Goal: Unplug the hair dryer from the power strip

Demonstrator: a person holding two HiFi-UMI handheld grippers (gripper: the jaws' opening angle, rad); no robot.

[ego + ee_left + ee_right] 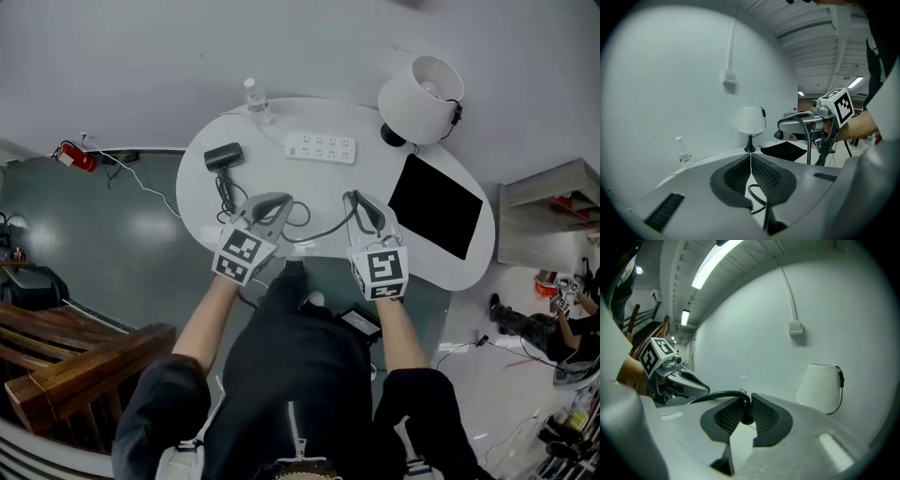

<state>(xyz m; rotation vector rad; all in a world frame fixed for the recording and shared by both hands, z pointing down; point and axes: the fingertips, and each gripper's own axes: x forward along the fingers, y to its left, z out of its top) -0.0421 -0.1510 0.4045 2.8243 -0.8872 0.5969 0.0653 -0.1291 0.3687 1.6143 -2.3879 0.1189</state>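
In the head view, the hair dryer (223,157) lies on the far left of the white desk (328,187). The power strip (321,147) lies to its right, near the back edge, between a water bottle (257,101) and a lamp (424,98). A black mat (436,208) covers the desk's right end. The left gripper (280,201) and right gripper (354,200) are side by side above the near edge, well apart from the strip. The dryer's black cable (323,232) runs from the dryer toward the left gripper, loops beside it and rises into the right gripper. In the left gripper view, the left gripper (750,157) has its pads pressed together with only a thin slit and nothing visible between them. A loop of cable (757,193) shows below and beyond the jaws. In the right gripper view, the right gripper (746,403) is clamped on the cable (717,394). A dark, rounded part sits between the pads and the cord arcs away to the left; I cannot tell whether that part is the plug.
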